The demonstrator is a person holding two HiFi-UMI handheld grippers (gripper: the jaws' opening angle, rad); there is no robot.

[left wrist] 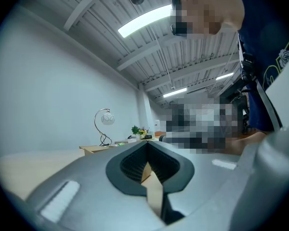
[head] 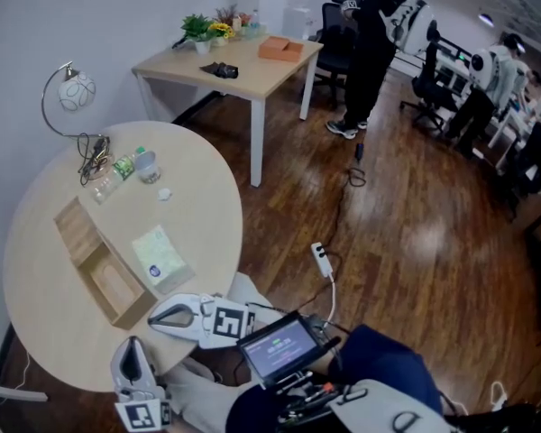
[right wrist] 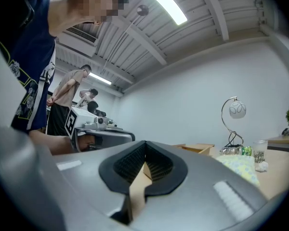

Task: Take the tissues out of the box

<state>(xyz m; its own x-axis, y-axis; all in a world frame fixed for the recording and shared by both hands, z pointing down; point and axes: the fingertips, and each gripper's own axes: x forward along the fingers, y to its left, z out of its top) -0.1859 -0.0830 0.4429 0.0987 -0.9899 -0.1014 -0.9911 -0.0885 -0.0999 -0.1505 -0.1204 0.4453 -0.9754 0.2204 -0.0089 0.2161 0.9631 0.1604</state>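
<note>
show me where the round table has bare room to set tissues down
Bare: the round beige table left of the open wooden box, out to the rim; also its right side beyond the pale green tissue pack. Crowded: the far edge around the chrome lamp, plastic bottle and glass.

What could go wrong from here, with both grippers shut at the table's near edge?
1. The tissue pack lies on the table beside the wooden box, close to the right gripper; a careless sweep could push it off the near edge.
2. The right gripper and left gripper are both shut; reaching for anything without opening first would only shove it.
3. The cup beyond the box could tip on a long reach.
</note>
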